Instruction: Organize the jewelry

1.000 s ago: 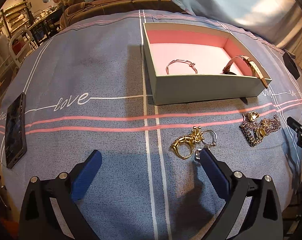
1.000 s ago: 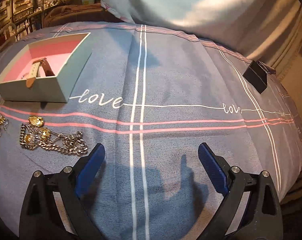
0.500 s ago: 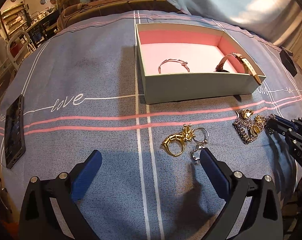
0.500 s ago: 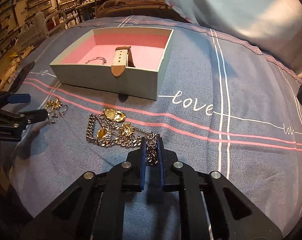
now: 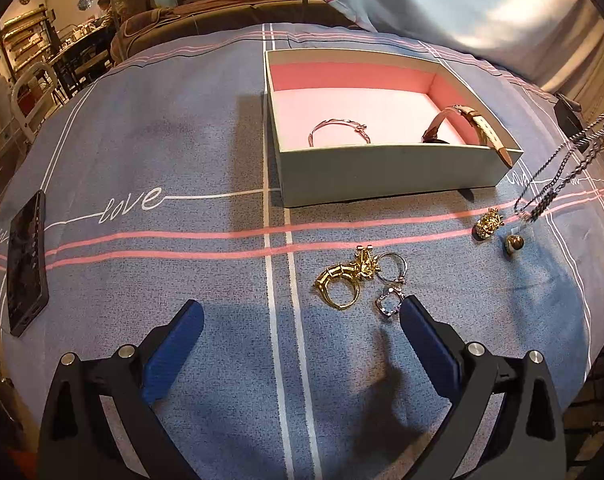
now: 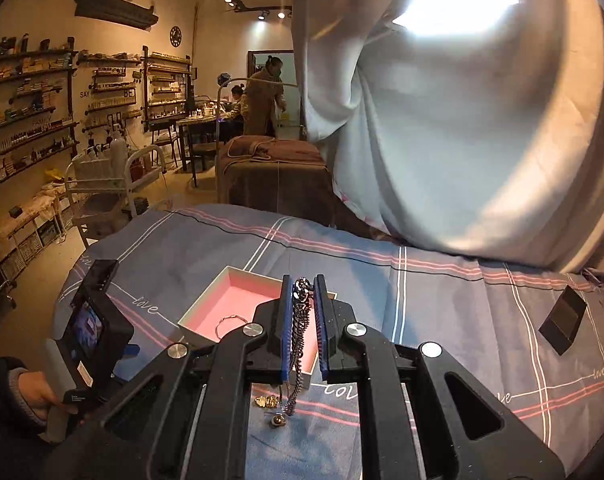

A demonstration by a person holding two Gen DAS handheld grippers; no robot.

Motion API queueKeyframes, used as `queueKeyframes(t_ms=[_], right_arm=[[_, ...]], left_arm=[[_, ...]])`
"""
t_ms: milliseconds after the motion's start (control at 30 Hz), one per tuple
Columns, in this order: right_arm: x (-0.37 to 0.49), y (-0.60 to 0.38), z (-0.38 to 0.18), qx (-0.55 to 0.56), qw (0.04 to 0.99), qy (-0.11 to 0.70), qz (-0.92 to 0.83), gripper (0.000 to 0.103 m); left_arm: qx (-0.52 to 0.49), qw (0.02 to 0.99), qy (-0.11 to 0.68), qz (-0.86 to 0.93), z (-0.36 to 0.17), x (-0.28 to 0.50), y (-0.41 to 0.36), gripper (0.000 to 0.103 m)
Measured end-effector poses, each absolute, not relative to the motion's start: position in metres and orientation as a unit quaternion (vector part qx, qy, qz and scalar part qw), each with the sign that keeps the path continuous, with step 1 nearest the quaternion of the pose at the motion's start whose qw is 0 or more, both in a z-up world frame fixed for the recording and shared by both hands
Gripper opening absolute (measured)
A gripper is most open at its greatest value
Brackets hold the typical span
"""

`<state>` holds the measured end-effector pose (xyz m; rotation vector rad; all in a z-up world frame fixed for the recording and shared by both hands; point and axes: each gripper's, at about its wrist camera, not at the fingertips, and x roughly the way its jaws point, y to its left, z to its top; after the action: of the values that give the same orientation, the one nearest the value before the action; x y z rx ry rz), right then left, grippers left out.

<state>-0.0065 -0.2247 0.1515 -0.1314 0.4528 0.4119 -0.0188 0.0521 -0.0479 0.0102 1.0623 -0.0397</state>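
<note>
My right gripper (image 6: 302, 284) is shut on a silver chain necklace (image 6: 300, 320) and holds it in the air; the chain hangs down at the right edge of the left wrist view (image 5: 570, 160), with its gold charms (image 5: 489, 224) touching the cloth. My left gripper (image 5: 298, 332) is open and empty, low over the cloth, just before a gold ring (image 5: 340, 282) and two small silver rings (image 5: 390, 280). The pink-lined box (image 5: 382, 172) holds a thin bangle (image 5: 338, 130) and a watch with a beige strap (image 5: 474, 128).
A black phone (image 5: 26, 256) lies at the left edge of the blue-grey "love" cloth. A small black box (image 6: 562, 316) sits at the far right. A white curtain (image 6: 462, 120) hangs behind the table. The hand-held left gripper (image 6: 94, 328) shows in the right wrist view.
My right gripper, shut on the chain, has lifted it off the cloth; the heap has stretched into a hanging strand. The left gripper stayed open near the rings.
</note>
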Motion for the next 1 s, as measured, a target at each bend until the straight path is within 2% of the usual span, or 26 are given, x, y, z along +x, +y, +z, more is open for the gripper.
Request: queueKeyframes(t_ms=[233,567,700,733,767,800,833,900,933,967,1000], right_arm=[[-0.009,-0.219,0.168,-0.070,0.955,0.211,0.198,0.011],[-0.018,-0.218,0.160,-0.067,0.953,0.216,0.202,0.010],[-0.005,-0.221,0.137,-0.068,0.939,0.269,0.202,0.010],[0.000,-0.223,0.125,-0.069,0.934,0.289,0.199,0.015],[0.006,-0.224,0.109,-0.073,0.924,0.317,0.201,0.046],[0.010,-0.223,0.089,-0.080,0.913,0.345,0.204,0.067],[0.012,-0.222,0.069,-0.097,0.906,0.360,0.200,0.079],[0.015,-0.213,0.022,-0.149,0.881,0.400,0.202,0.065],[0.016,-0.210,0.000,-0.172,0.867,0.422,0.200,0.051],[0.018,-0.207,-0.020,-0.191,0.856,0.439,0.194,0.046],[0.018,-0.205,-0.035,-0.200,0.849,0.449,0.195,0.046]], left_arm=[[0.004,0.864,0.503,-0.021,-0.045,-0.023,0.054,0.097],[0.009,0.867,0.497,-0.027,-0.041,-0.024,0.053,0.097],[0.012,0.867,0.498,-0.027,-0.041,-0.026,0.053,0.097],[0.012,0.866,0.499,-0.028,-0.041,-0.026,0.053,0.097],[0.012,0.866,0.500,-0.028,-0.042,-0.027,0.053,0.097],[0.011,0.865,0.501,-0.027,-0.043,-0.027,0.054,0.097],[0.011,0.864,0.503,-0.028,-0.044,-0.028,0.054,0.097],[0.008,0.862,0.506,-0.027,-0.046,-0.027,0.055,0.097],[0.008,0.861,0.508,-0.026,-0.047,-0.027,0.056,0.097],[0.006,0.860,0.509,-0.026,-0.047,-0.027,0.057,0.097],[0.005,0.860,0.509,-0.026,-0.047,-0.027,0.057,0.097]])
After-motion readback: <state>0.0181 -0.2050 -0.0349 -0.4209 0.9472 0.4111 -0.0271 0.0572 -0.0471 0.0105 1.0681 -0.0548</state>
